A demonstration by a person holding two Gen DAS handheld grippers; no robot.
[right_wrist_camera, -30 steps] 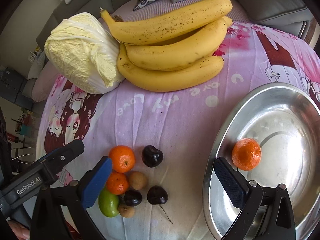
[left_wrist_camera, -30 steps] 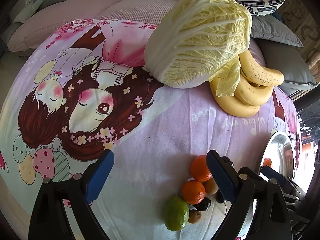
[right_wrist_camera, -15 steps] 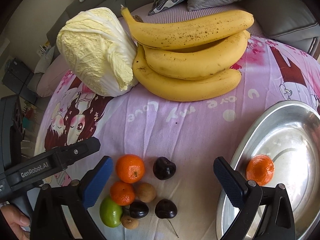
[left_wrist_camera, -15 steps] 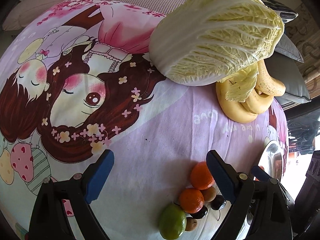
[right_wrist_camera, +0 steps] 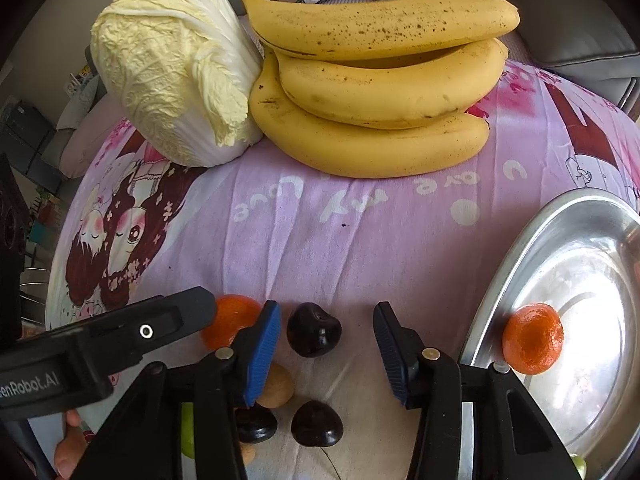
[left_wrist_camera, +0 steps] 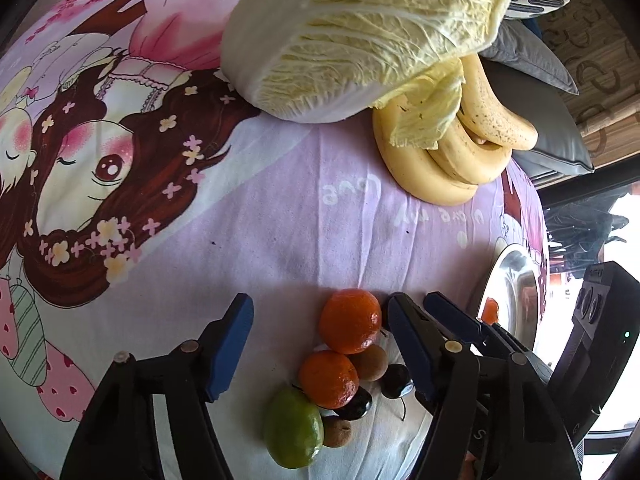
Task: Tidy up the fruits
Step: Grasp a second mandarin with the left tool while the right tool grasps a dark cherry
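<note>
Left wrist view: left gripper spread wide, low in the frame, blue pads either side of the top tangerine in the little fruit pile. Not touching it as far as can be seen, though the right-hand pad sits just beside it. Below that, a second tangerine, then a green lime at the bottom, plus a couple of brown longan-looking things and dark cherries tucked in on the right side of the pile. Napa cabbage fills the top of the frame, leaning on the banana bunch at upper right. Steel plate peeking in at the right edge. All of it on a pink cartoon-print cloth.

Right wrist view: right gripper also open, nothing pinched, a dark cherry sitting between the two pads at lower centre, clear of both. Second cherry further down between the arms, a third dark one to its left. Black finger of the other gripper pokes in from the lower left, covering part of a tangerine. Plate rim on the right with one tangerine already lying inside, near its left edge. Bananas and cabbage across the top, touching each other. Grey cushions behind, upper right.
</note>
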